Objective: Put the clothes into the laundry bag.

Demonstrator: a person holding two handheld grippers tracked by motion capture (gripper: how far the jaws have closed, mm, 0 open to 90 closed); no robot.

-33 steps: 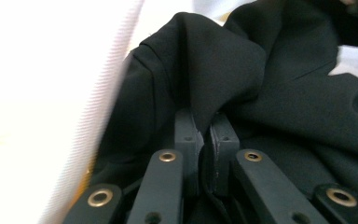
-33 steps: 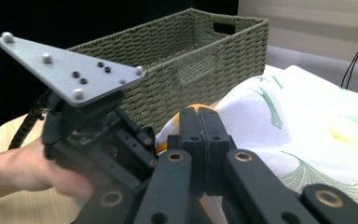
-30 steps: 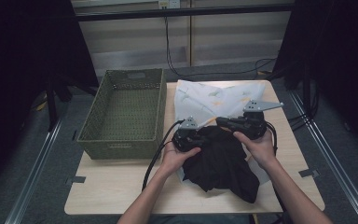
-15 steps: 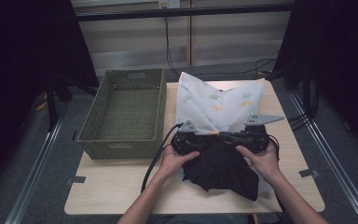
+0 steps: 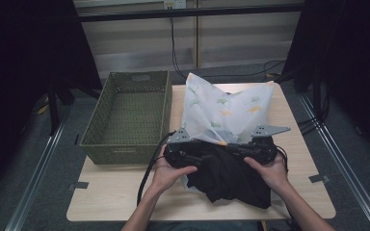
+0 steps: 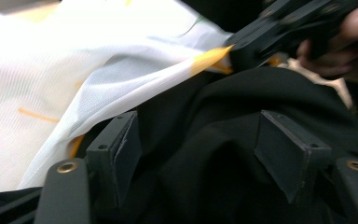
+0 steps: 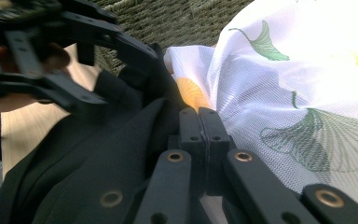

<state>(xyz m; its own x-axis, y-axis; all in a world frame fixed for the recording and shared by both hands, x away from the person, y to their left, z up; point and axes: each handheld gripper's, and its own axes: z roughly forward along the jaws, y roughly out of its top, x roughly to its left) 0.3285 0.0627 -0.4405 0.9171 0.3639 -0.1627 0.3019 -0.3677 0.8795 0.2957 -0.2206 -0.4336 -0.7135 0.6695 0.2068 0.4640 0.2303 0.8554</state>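
Here, a person works two hand-held grippers on a white mesh bag [image 5: 224, 113] and a black garment [image 5: 231, 178] at a wooden table [image 5: 125, 197].

A green woven basket [image 5: 127, 115] stands at the table's left, just beside the bag, and a black cable loops from the left gripper [image 5: 200, 156] toward the near edge. The bag, printed with green and yellow leaves, stands lifted, its long axis running away from the person and its mouth at the near end over the garment. The left gripper's jaws have just been opening and stand apart, dark cloth lying loose between them. The right gripper [image 7: 199, 122] has its jaws pressed together on the bag's yellow-trimmed edge.
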